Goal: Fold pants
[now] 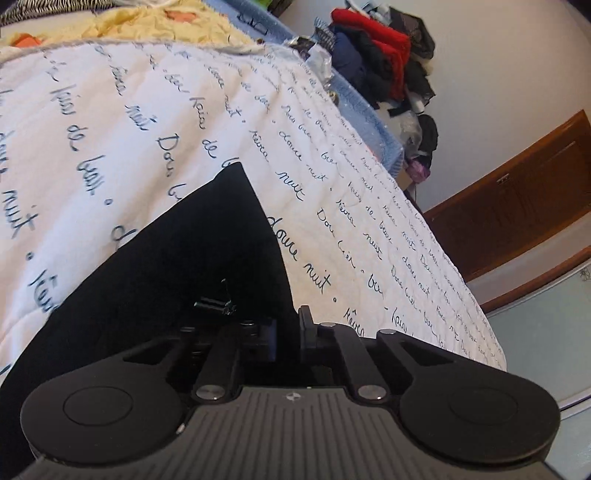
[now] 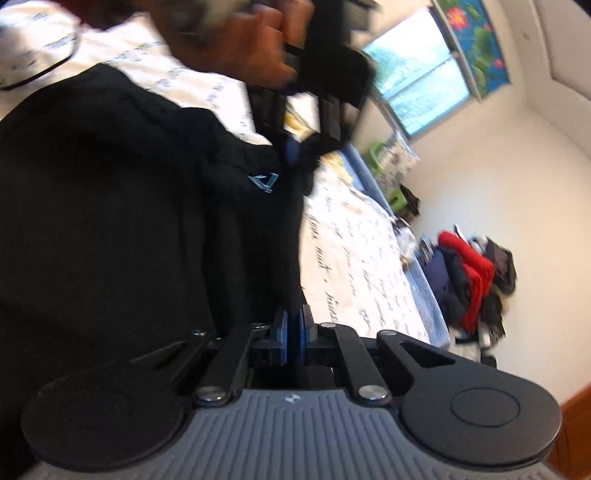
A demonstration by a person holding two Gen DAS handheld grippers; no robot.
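Observation:
Black pants [image 1: 177,258] lie on a white quilt [image 1: 147,110] printed with dark script. My left gripper [image 1: 287,332] sits at the pants' near edge, shut on a fold of the black fabric. In the right wrist view the pants [image 2: 110,203] fill the left side and show a small teal logo [image 2: 264,181]. My right gripper [image 2: 294,332] is shut on the pants' edge, with dark cloth pinched between its blue pads [image 2: 283,332]. Higher up in that view a hand [image 2: 258,48] holds the left gripper [image 2: 295,155], blurred, at another part of the same edge.
A pile of red, navy and black clothes [image 1: 384,62] lies past the bed's blue edge [image 1: 373,122]. A yellow blanket [image 1: 147,22] sits at the far end of the quilt. A wooden door [image 1: 517,192] and a window [image 2: 417,74] are on the walls.

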